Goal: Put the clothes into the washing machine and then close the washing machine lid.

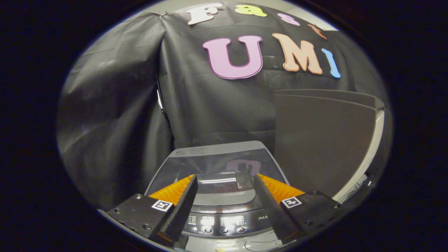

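A grey top-loading washing machine (196,152) stands just ahead of and below my fingers. Its dark glass lid (217,164) lies flat, shut over the tub. The control panel (224,222) with a row of buttons sits at the near edge, between my fingertips. My gripper (225,180) hovers above the machine's front, open, with nothing between its black and orange fingers (175,190). The fingers stand wide apart, one on each side of the lid's near half.
A large dark grey box-like unit (322,140) with a pale edge stands right beside the machine on its right. Black cloth hangs behind and to the left of the machine.
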`<state>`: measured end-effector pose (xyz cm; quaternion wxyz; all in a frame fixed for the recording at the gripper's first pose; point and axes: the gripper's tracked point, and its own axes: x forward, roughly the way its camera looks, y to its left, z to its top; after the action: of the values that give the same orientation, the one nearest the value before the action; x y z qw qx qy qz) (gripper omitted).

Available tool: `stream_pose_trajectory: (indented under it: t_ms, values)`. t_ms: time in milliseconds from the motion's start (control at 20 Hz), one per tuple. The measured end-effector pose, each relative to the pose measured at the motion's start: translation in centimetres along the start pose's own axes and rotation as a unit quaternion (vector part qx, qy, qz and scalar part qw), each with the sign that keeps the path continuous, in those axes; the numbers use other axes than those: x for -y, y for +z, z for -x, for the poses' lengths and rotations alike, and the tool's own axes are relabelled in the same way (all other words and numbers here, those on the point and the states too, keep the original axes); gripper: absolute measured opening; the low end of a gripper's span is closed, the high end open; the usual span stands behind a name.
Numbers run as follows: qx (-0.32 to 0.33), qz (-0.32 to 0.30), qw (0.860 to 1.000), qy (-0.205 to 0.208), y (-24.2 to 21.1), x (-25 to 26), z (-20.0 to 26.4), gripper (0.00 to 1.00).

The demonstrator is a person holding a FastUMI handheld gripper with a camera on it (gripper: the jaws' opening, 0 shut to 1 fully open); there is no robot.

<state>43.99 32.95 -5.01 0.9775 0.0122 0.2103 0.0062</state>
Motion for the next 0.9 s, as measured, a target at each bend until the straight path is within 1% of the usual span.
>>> stream_pose_trajectory:
  t_ms: [200, 400, 700, 900]
  values:
    - [0.026, 0.007, 1.0, 0.01, 2.4, -0.6, 2.6, 0.97]
    - [0.051, 0.001, 0.999, 0.005, 4.8, -0.8, 5.2, 0.97]
    - [0.089, 0.018, 0.996, -0.007, 7.8, -0.8, 9.6, 0.97]
    - [0.135, 0.037, 0.99, -0.011, 10.5, -0.7, 13.1, 0.97]
